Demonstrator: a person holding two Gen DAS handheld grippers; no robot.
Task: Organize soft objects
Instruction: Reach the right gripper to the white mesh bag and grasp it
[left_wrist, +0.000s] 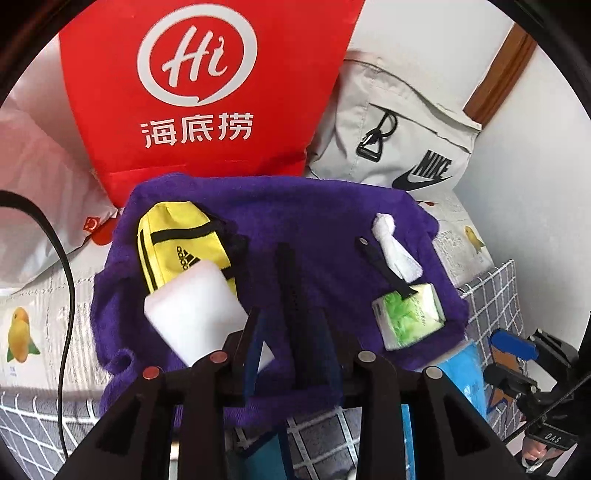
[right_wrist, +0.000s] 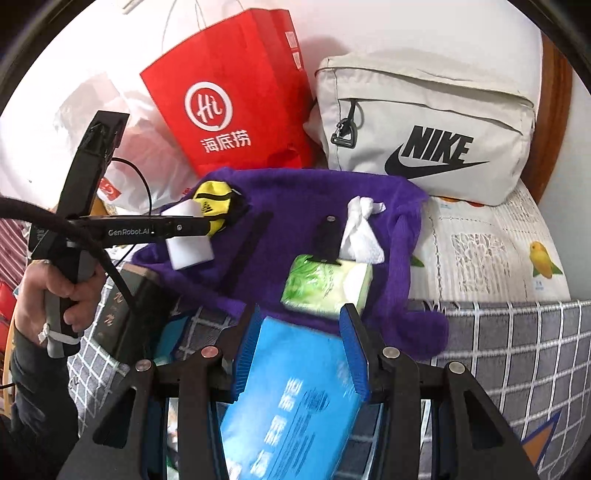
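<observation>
Right tool sits at 6 o'clock in its own view and is pinching the blue tissue pack. Its two blue pads press on both long sides of the pack. The pack is tilted and blurred, above the near edge of the purple cloth.

Left tool has its jaws a little spread. Purple cloth shows through the gap and nothing is pinched there. The white sponge block lies just beside the left finger, toward 9 o'clock from the tool, and it partly covers the yellow pouch. In the right wrist view a hand holds this tool at 9 o'clock, and the tool's tip reaches the sponge block.

The purple cloth is spread on the bed, which has a grey cover with white grid lines. On the cloth, at 3 o'clock from the yellow pouch, lies a white knotted rag. The green tissue pack is just below it, near the right edge of the cloth. Behind the cloth, at 12 o'clock, a red paper bag stands upright. A grey sports bag leans just beside it at 1 o'clock. A white plastic bag is at 10 o'clock.
</observation>
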